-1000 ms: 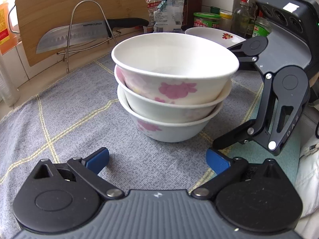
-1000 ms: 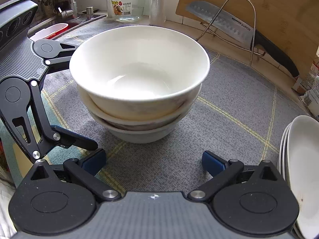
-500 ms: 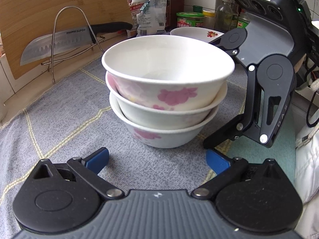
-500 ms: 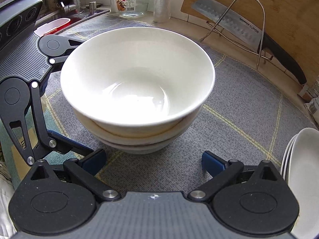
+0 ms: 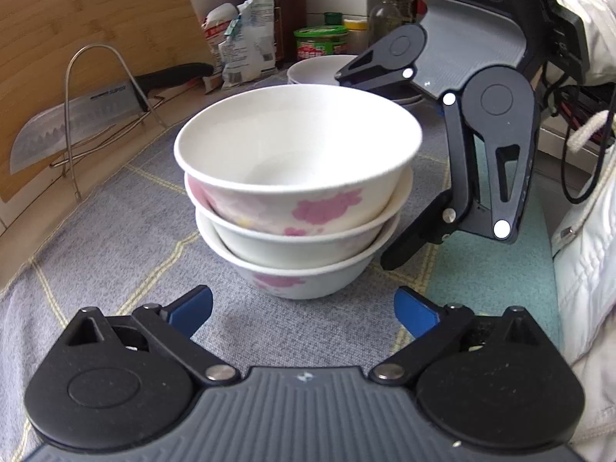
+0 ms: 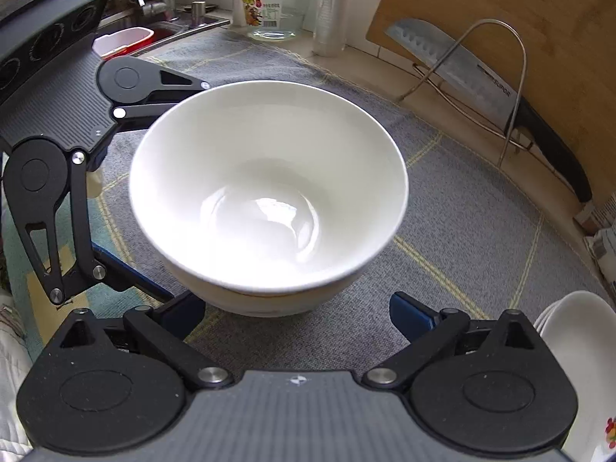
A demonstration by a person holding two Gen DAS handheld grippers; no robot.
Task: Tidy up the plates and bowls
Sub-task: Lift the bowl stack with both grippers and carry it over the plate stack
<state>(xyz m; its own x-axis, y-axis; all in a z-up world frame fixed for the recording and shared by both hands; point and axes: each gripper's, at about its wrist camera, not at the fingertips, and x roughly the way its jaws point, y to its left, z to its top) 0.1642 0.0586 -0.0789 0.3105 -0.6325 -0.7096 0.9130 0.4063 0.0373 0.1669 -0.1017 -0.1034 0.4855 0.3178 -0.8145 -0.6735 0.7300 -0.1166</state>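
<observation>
On the counter's grey cloth (image 5: 96,231) sits our stack of three bowls (image 5: 296,192). Left tongs (image 5: 304,308) are closing on nothing; right tongs (image 6: 296,310) are spread. We should seat pads squarely on opposite walls before lifting.

Three white bowls (image 5: 296,192) with pink flower prints stand nested upright in one stack on the grey checked cloth (image 5: 115,231) covering the bench. A stack of white plates (image 6: 577,338) sits near it, one rim showing a small flower.
</observation>
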